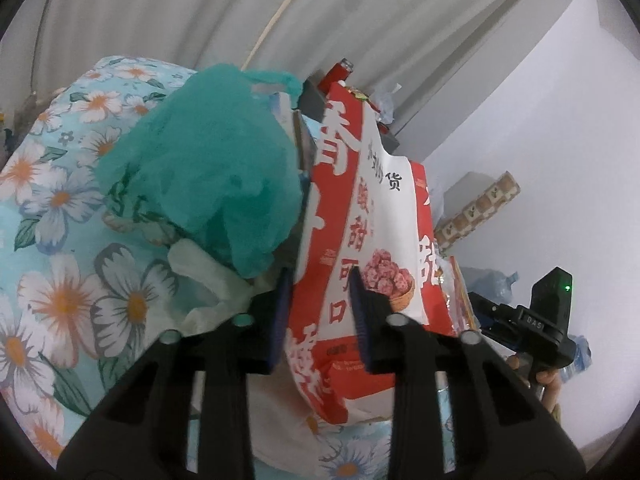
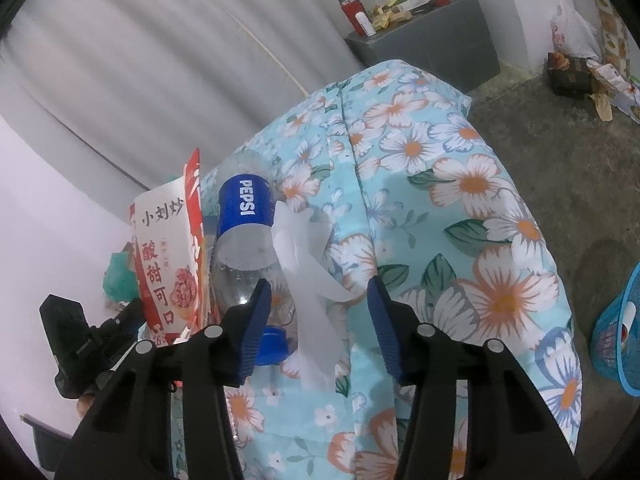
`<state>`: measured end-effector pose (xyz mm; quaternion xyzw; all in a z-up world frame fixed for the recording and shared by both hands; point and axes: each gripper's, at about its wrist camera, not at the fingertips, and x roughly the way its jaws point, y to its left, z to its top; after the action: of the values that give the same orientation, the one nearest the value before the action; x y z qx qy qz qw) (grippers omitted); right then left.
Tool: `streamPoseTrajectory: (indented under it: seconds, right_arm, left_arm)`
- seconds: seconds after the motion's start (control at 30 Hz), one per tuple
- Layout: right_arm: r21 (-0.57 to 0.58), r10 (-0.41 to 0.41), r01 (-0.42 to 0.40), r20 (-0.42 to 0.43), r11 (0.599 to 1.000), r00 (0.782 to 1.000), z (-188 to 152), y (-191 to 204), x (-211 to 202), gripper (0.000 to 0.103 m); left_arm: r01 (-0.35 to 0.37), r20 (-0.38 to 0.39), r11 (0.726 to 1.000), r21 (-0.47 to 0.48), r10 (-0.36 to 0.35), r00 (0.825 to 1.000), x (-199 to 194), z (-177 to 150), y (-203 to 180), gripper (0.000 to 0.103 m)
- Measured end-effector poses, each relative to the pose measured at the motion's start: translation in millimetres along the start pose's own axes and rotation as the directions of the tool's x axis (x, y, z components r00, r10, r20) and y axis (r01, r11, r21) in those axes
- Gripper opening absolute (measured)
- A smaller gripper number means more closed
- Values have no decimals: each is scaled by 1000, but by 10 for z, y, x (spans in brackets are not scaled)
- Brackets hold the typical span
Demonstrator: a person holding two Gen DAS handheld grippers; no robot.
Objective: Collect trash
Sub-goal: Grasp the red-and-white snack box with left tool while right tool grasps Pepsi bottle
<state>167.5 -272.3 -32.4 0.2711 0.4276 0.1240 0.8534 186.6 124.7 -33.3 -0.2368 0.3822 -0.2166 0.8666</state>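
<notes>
My left gripper [image 1: 320, 280] is shut on a red and white snack bag [image 1: 360, 216], held upright between its blue pads. A teal plastic bag [image 1: 208, 164] and a crumpled white tissue [image 1: 208, 276] lie to its left on the floral bedding [image 1: 60, 240]. My right gripper [image 2: 320, 292] is open over the bedding [image 2: 460, 208]. A white tissue [image 2: 308, 256] lies between its fingers. An empty Pepsi bottle [image 2: 244, 232] lies just left of the tissue. The snack bag [image 2: 168, 256] shows at the left there.
A blue mesh waste basket [image 2: 616, 332] stands on the floor at the right. A grey box [image 2: 432, 36] with a red jar and wrappers sits by the curtain. More litter [image 2: 580, 76] lies by the far wall.
</notes>
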Motion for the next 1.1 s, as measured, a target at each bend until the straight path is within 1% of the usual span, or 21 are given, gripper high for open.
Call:
streamPoseTrajectory:
  seconds: [0.07, 0.3, 0.5, 0.57, 0.63, 0.67, 0.7, 0.77, 0.83, 0.97, 1.1]
  right_arm:
    - [-1, 1, -1, -4, 1000, 1000, -1, -4, 9, 46]
    - [10, 14, -14, -37, 1000, 999, 19, -17, 105, 46]
    - [24, -2, 4, -89, 1000, 996, 8, -63, 283, 45]
    - [20, -8, 10, -92, 1000, 996, -8, -62, 305, 37]
    - [16, -11, 12, -90, 1000, 996, -19, -51, 305, 26]
    - [16, -10, 12, -87, 1000, 996, -22, -48, 292, 18]
    - [16, -10, 11, -84, 1000, 996, -27, -43, 279, 13]
    - [11, -12, 13, -65, 1000, 998, -21, -29, 239, 8]
    - [3, -16, 16, -45, 1000, 999, -16, -12, 176, 6]
    - [-13, -25, 25, 2, 1000, 1000, -16, 19, 8, 5]
    - [-14, -29, 29, 40, 999, 999, -9, 44, -178, 5]
  left_arm:
    - [-7, 3, 1000, -5, 7, 1000, -30, -9, 30, 14]
    - [5, 17, 1000, -11, -5, 1000, -139, -40, 56, 8]
    - [45, 58, 999, -18, -44, 997, -248, -47, 16, 3]
    - [61, 76, 998, -11, -60, 995, -295, -45, -10, 2]
    - [77, 99, 997, -1, -76, 992, -354, -43, -45, 1]
    - [86, 107, 996, 1, -85, 991, -376, -44, -58, 1]
    - [98, 116, 995, 3, -97, 988, -400, -47, -70, 1]
    - [108, 133, 994, 10, -108, 985, -434, -58, -86, 0]
    - [113, 140, 994, 10, -113, 984, -447, -71, -86, 0]
    - [135, 161, 991, 8, -135, 978, -511, -96, -99, 0]
    - [149, 185, 989, 25, -151, 971, -620, -123, -169, 0]
